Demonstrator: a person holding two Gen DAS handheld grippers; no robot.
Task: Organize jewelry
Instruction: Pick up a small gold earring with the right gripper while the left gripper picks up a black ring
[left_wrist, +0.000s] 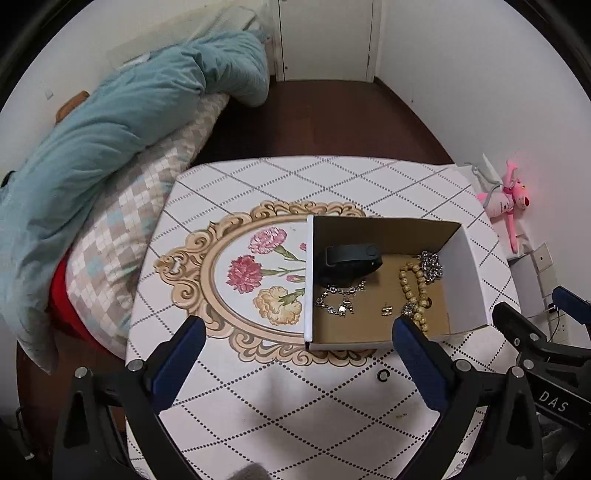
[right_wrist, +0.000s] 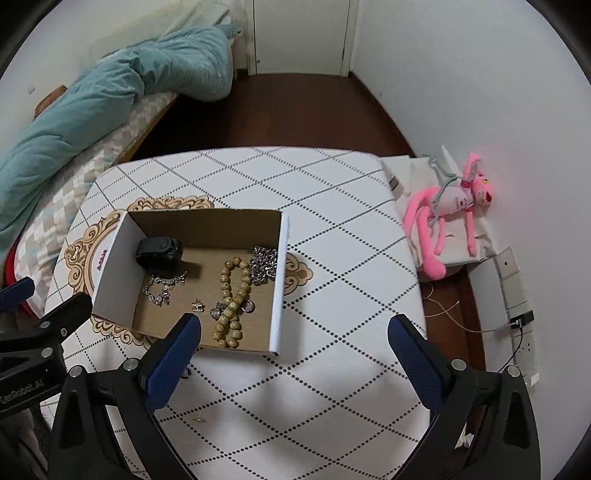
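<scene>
An open cardboard box (left_wrist: 465, 280) (right_wrist: 110, 258) stands on the patterned table. Inside lie a black wristband (left_wrist: 349, 258) (right_wrist: 159, 251), a silver charm bracelet (left_wrist: 340, 299) (right_wrist: 162, 288), a small gold earring (left_wrist: 386, 309) (right_wrist: 198, 306), a wooden bead bracelet (left_wrist: 413, 291) (right_wrist: 231, 299) and a silver chain (left_wrist: 431, 265) (right_wrist: 264, 264). A small dark ring (left_wrist: 383, 375) lies on the table in front of the box. My left gripper (left_wrist: 299, 350) is open and empty, just short of the box's near wall. My right gripper (right_wrist: 295, 347) is open and empty, near the box's front right corner.
The table (left_wrist: 258, 406) (right_wrist: 332, 221) has a diamond-pattern cloth with a flower medallion (left_wrist: 258, 273). A bed with a teal duvet (left_wrist: 110, 129) (right_wrist: 92, 103) is on the left. A pink plush toy (right_wrist: 450, 214) (left_wrist: 506, 199), sockets and cables are on the right by the wall.
</scene>
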